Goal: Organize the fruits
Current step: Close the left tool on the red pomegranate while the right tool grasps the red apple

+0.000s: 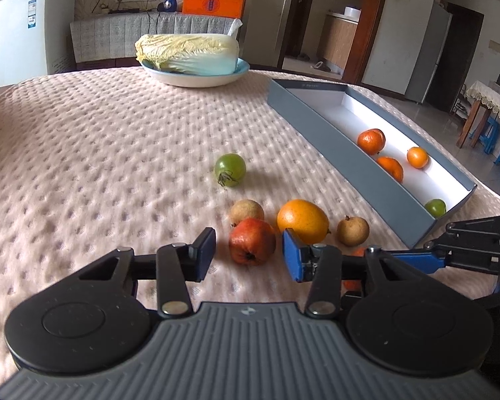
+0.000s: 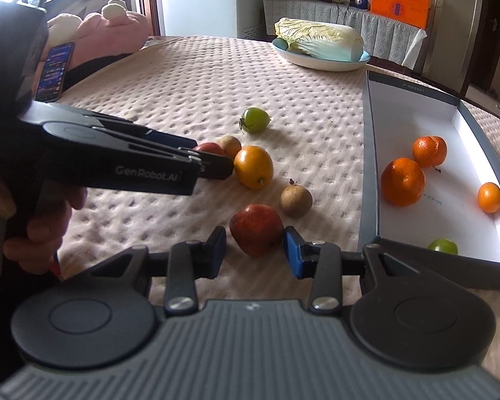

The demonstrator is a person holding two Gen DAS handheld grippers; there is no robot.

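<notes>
Loose fruit lies on the pink quilted table. In the left wrist view my left gripper is open around a red fruit; beyond lie a yellow-orange fruit, two brown fruits and a green tomato. In the right wrist view my right gripper is open with another red fruit between its pads; the right pad seems to touch it. The grey box holds three oranges and a green fruit. The left gripper shows at the left.
A plate with a napa cabbage stands at the table's far side. The box lies along the right edge. A phone and a pink plush toy sit at the far left.
</notes>
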